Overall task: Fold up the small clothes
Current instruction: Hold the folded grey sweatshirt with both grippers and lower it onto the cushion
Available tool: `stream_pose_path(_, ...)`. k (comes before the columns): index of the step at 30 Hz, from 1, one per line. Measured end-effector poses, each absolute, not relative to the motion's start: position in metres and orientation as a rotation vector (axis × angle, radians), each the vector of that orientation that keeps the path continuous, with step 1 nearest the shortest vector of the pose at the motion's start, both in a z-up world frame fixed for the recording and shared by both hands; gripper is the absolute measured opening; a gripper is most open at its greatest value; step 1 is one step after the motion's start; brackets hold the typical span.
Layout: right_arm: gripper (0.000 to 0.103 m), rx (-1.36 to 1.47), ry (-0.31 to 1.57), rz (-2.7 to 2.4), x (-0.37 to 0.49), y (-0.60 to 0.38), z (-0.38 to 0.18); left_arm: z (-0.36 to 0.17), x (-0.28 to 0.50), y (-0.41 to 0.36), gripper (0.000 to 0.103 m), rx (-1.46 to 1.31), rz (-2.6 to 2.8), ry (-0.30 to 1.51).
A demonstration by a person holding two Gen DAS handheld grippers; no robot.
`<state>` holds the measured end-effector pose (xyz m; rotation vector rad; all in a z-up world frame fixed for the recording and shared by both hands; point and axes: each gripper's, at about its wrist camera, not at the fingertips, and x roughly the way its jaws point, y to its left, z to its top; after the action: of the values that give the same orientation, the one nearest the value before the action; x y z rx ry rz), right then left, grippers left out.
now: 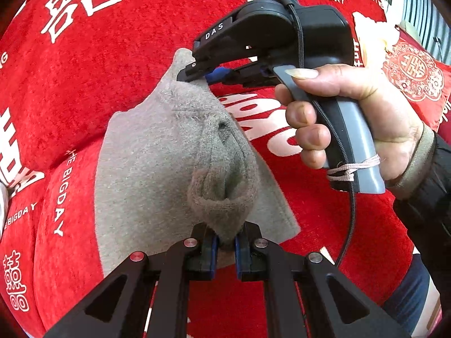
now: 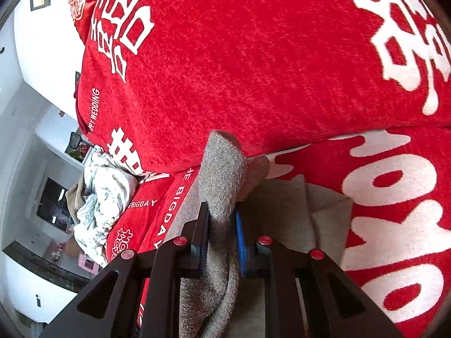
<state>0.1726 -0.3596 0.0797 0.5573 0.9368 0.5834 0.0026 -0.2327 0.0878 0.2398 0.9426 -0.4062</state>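
A small grey knitted garment [image 1: 146, 155] lies on a red sofa cover with white lettering. My left gripper [image 1: 225, 243] is shut on a bunched fold of it at the near edge, and the cloth rises in a ridge from the pads. At the garment's far corner, my right gripper [image 1: 197, 77] is shut on the cloth, with a hand [image 1: 352, 118] around its grey handle. In the right wrist view my right gripper [image 2: 222, 231] pinches a thick fold of the grey garment [image 2: 222, 169] that stands up between the blue pads.
The red sofa cover [image 1: 118, 64] spans seat and backrest [image 2: 253, 56]. A crumpled white patterned cloth [image 2: 104, 197] lies at the sofa's end. A red embroidered cushion [image 1: 414, 76] sits at the far right. A black cable [image 1: 349, 225] hangs from the right handle.
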Motion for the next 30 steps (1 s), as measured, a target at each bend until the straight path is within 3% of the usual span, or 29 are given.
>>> stream_pose_path(30, 0.018, 0.628, 0.967, 0.544, 0.178, -0.398, 0.042, 0.06, 0.015, -0.26, 0.01, 0.278, -0.454, 1.008)
